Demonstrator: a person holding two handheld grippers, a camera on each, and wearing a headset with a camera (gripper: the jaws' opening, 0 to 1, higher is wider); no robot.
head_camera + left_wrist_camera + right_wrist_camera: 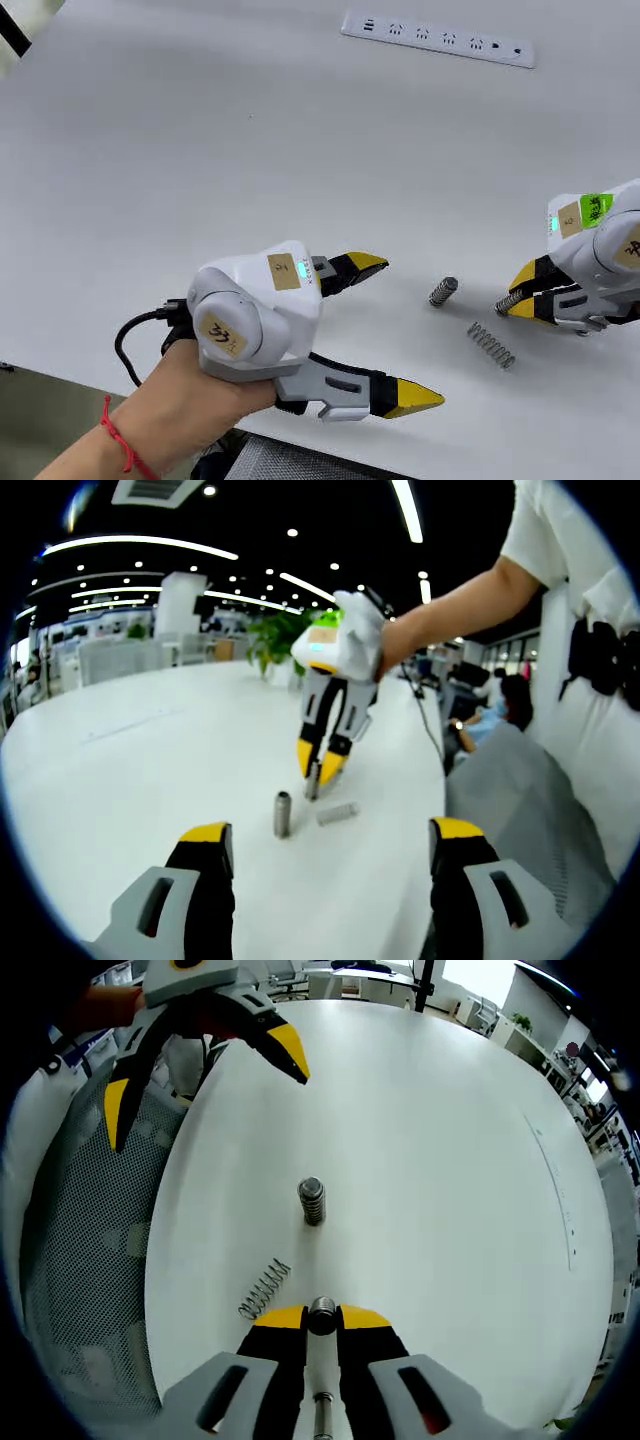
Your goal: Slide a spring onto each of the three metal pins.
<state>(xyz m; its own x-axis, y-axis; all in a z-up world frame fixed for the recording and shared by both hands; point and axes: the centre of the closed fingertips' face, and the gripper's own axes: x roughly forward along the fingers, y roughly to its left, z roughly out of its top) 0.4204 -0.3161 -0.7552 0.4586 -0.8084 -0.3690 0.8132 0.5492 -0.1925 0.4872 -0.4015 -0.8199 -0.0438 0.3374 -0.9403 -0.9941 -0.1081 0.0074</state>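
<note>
- Workbench top (200,150): white and flat, with a power strip (437,38) at its far side, well apart from the work.
- Wide-spread left gripper (400,330): held in a hand (190,400) at the near edge. Its jaws gape with nothing between them and point towards the parts.
- Clamped right gripper (520,293): at the right side of the bench, jaws closed on the held pin (321,1315), whose round head pokes out between the yellow tips. In the head view coils seem to wrap this pin, but I cannot be sure.
- Unfitted loose spring (491,344): lying on its side on the bench, just beside the right gripper's tips and apart from both pins. It is probably very light and springy. Squeezed hard across the coils, it could buckle or shoot away. A gentle grip near one end, leaving the bore free, looks best.
- Small standing pin (443,291): upright between the two grippers, near the loose spring. Coils surround it, so it looks already fitted. It appears to be stiff, smooth metal and would likely topple at a nudge, so it is best gripped low on the shank.
</note>
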